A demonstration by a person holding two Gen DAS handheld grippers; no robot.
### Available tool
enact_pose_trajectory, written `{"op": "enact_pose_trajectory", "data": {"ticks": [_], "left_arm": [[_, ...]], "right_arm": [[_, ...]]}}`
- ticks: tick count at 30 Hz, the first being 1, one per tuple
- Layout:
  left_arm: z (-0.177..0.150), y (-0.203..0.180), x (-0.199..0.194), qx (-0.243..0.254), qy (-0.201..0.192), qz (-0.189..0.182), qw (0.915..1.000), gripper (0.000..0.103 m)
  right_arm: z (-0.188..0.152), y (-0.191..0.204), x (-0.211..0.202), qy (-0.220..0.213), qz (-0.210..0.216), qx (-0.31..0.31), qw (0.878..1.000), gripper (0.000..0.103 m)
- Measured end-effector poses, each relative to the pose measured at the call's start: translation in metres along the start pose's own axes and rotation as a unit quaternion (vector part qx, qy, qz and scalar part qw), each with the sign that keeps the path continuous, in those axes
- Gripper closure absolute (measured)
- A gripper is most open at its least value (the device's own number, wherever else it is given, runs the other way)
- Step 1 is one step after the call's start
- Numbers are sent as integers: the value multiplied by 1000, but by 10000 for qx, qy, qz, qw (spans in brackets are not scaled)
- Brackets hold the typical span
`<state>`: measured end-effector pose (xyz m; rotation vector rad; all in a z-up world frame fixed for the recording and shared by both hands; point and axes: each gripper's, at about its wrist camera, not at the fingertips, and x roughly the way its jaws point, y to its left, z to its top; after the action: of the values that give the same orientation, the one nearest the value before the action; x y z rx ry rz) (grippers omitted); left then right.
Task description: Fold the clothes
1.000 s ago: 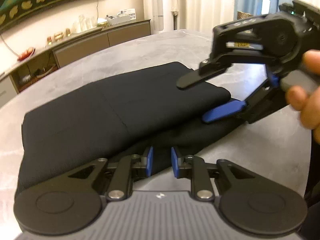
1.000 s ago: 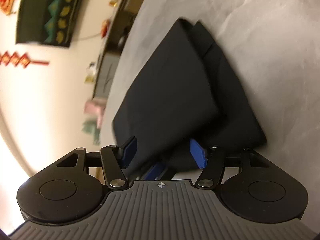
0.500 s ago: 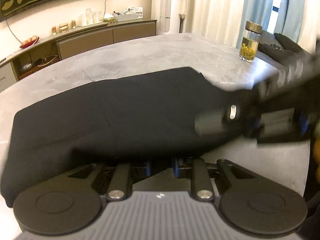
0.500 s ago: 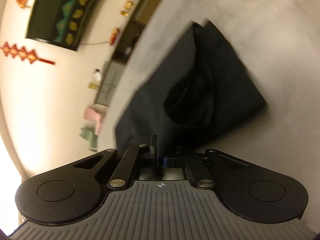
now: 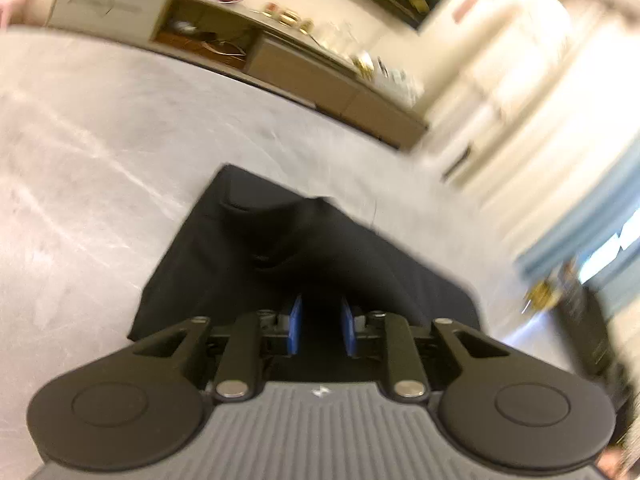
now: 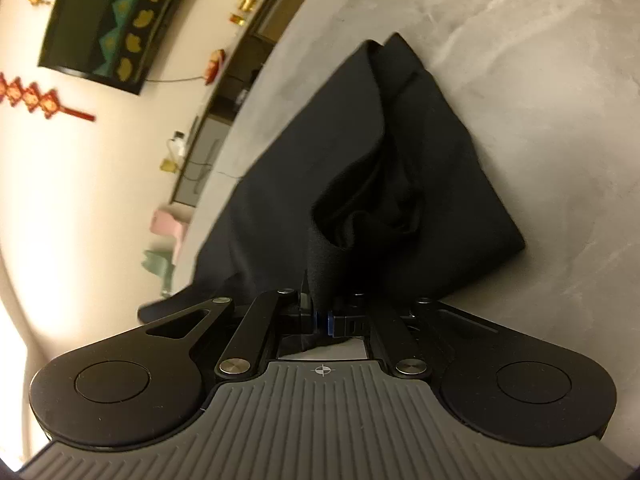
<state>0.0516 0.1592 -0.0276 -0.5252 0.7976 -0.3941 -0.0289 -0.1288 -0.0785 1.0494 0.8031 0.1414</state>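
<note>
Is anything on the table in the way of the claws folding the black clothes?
Nothing visible. The right gripper is already pinching the black garment, the left gripper has cloth between its pads, and the grey table around it looks bare.

No legible text, label, brand or number in either wrist view. Only marks: a small pale emblem on the left gripper (image 5: pixel 320 330) housing, a crosshair on the right gripper (image 6: pixel 322 318) housing.
</note>
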Motion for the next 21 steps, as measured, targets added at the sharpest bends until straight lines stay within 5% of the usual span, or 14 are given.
{"op": "enact_pose_trajectory", "data": {"ticks": [3,6,12,13,16,21], "left_arm": [[2,12,-14,-544,-55,-57,9985,69],[-1,28,-26,-1256,-177,-184,9918,36],[-7,36,-8,-1358,250,-209,9902,26],[-7,34,-5,-1254,235,-149,9917,30],[-3,16,5,-554,123,134,9983,96],[-6,26,15,-345,62,810,9961,98]], "right_arm": [[5,0,1,-16,22,-41,10000,99],[7,-7,2,13,67,54,10000,90],[8,-10,9,76,124,62,9999,91],[9,-10,10,85,132,68,9999,91],[16,-8,12,135,135,36,9998,90],[17,10,11,73,-197,-1179,9928,98]]}}
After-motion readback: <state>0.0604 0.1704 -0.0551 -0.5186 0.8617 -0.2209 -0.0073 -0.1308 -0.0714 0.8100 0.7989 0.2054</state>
